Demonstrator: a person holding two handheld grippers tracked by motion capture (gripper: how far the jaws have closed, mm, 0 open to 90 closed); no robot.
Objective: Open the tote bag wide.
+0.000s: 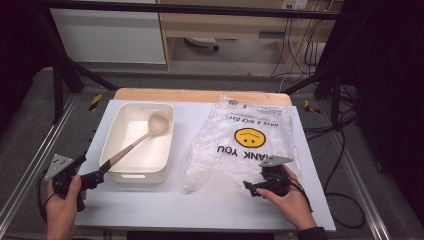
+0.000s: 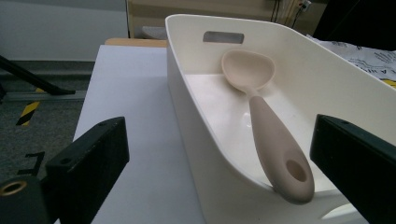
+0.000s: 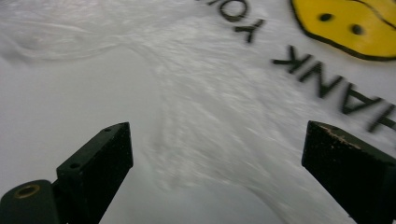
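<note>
A beige spoon (image 1: 145,136) lies slanted in a white bin (image 1: 126,116), its bowl (image 2: 247,70) on the bin floor and its holed handle end (image 2: 292,179) resting on the near rim. My left gripper (image 1: 94,166) (image 2: 217,140) is open, one jaw on each side of that handle end without touching it. To the right, a clear plastic bag (image 1: 245,145) (image 3: 224,93) with a yellow smiley and "THANK YOU" lies flat. My right gripper (image 1: 255,181) (image 3: 217,144) is open and low over the bag's near edge.
Bin and bag rest on a white sheet (image 1: 200,205) covering the table, with a wooden edge (image 1: 200,95) showing at the back. Dark frame bars (image 1: 65,75) and cables (image 1: 345,130) flank the table. Bare sheet lies between bin and bag.
</note>
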